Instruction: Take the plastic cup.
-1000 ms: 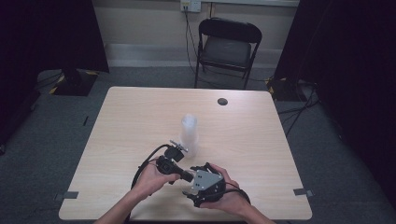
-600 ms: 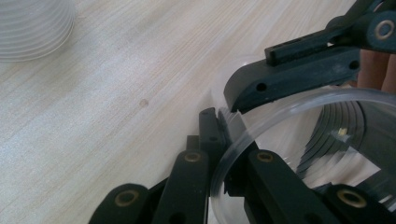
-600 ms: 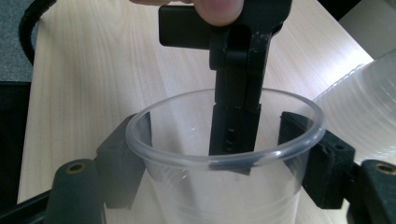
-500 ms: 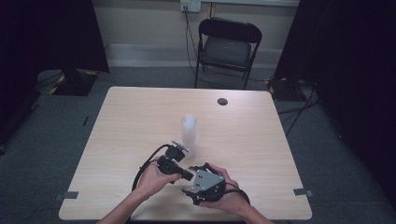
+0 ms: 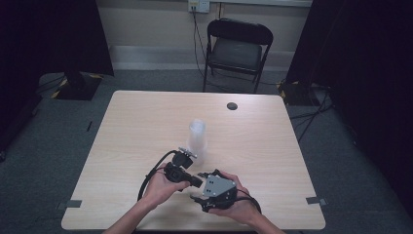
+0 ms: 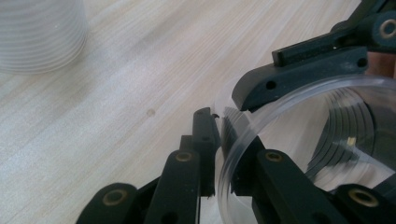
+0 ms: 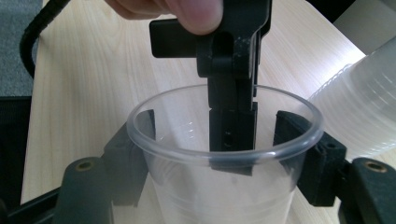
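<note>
A: Right gripper view is taken first. What is held there, and how?

B: A clear cup (image 7: 224, 186) is held just above the near part of the table (image 5: 146, 122). It is gripped across its body by the right gripper (image 7: 215, 127), one jaw on each side, just under the rim. These jaws have just been closing and are now pressed on the wall.

A: And the left gripper (image 6: 219, 122)?

B: The rim is pinched by it, with one jaw inside the cup and one outside. Its jaws have just been opened a little, but the thin wall is seen clamped between them.

A: Why are two grips used?

B: It is judged that the soft cup is steadied by the wide grip, so that it is not bent by the pinch at the rim. A handover is probably intended; which way cannot be told.

A: And the stack of cups (image 6: 39, 35)?

B: It is left upright just beyond, apart from both grippers, so it is not knocked.
</note>
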